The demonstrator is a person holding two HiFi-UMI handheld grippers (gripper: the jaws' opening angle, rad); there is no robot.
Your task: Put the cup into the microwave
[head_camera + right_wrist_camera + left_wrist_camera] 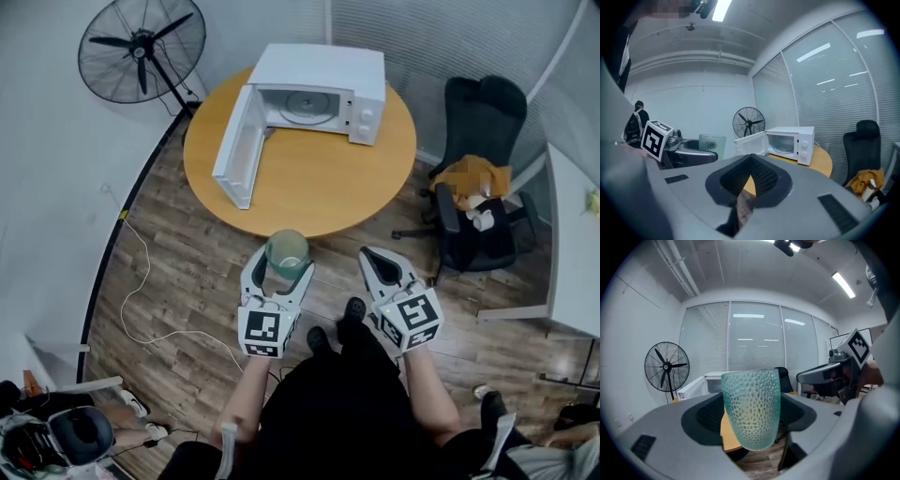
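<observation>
The left gripper (281,265) has its jaws spread wide around a pale green, dimpled glass cup (287,251), with the pads pressed on its sides. The cup stands upright with its mouth up. It hangs over the wood floor just short of the near edge of the round wooden counter (309,192).

The right gripper (381,263) is level with it and just beside it. Its jaws are pressed together on nothing.

The white microwave oven (323,92) sits at the far side of the counter, well apart from the cup, ahead of it and slightly to the right. Its cavity faces the person. Its white door (234,145) is swung fully open on the left and reaches back toward the near edge.

The left gripper carries the cup, so the carry is likely its job. The cup would probably have to travel forward across the counter, pass to the right of the open door, and enter the cavity upright.
</observation>
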